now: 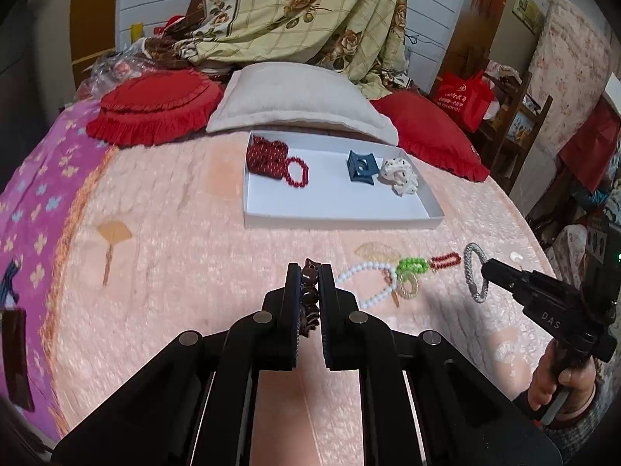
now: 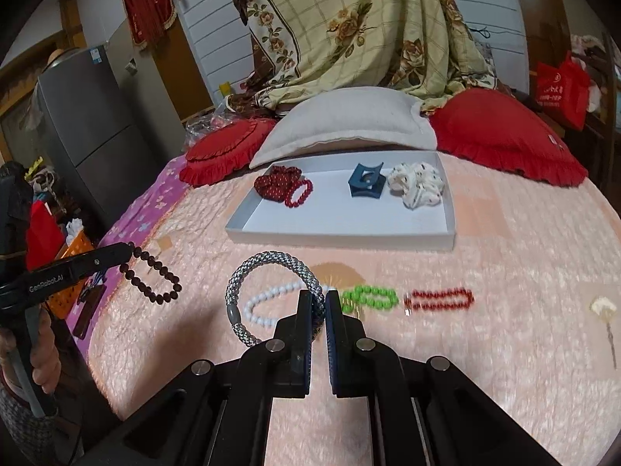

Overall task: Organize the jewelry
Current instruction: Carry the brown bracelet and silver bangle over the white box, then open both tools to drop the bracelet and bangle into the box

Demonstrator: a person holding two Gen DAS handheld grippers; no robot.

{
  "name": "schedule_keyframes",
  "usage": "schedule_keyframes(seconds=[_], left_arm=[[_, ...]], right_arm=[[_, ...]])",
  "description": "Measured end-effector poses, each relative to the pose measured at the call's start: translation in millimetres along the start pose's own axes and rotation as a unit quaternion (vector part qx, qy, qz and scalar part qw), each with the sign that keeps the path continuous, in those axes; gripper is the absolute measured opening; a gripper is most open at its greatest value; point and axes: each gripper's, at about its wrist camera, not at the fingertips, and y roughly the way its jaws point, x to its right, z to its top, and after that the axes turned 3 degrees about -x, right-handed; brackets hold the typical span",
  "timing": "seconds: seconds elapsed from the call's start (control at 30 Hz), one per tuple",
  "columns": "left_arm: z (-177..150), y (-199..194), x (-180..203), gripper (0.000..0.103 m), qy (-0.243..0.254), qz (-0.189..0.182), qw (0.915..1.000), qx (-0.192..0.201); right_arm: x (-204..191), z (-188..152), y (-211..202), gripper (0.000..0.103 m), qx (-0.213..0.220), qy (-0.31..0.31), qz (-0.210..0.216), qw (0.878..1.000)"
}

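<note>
Meanwhile, the left claw (image 1: 309, 291) is clamped on a brown bead bracelet (image 2: 153, 275), held above the pink bedspread (image 1: 186, 240). The right claw (image 2: 319, 303) pinches a silver braided bangle (image 2: 268, 260) (its loop standing free), near the white (image 2: 268, 299), green (image 2: 370, 297) and red bead strands (image 2: 440, 299) lying before the white tray (image 2: 341, 229).

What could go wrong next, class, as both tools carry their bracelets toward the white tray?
1. The left tool pinches only a few beads of the dark brown bead bracelet; the rest dangles, so it may swing, slip or snag on the fluffy pink blanket.
2. The right tool grips the silver woven bracelet by a thin edge; it could twist loose.
3. The white tray already holds items at its far side; a careless drop could tangle them.
</note>
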Motion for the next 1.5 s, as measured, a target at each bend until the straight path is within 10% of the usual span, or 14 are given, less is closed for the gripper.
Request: schedule_keyframes(seconds=[0.43, 0.83, 1.33, 1.5], left_arm=[[96, 75, 7, 0.007, 0.014, 0.001, 0.9999, -0.007], [103, 194, -35, 0.007, -0.024, 0.068, 0.9931, -0.093], [90, 161, -36, 0.022, -0.035, 0.057, 0.9953, -0.070], [73, 115, -25, 0.024, -0.026, 0.082, 0.9953, -0.044]], right_arm=[[13, 83, 95, 0.006, -0.027, 0.011, -0.013, 0.999], [20, 97, 187, 0.006, -0.091, 0.016, -0.027, 0.995], [4, 95, 219, 0.006, -0.118, 0.017, -0.009, 0.993], [0, 96, 212, 0.022, -0.119, 0.023, 0.007, 0.993]])
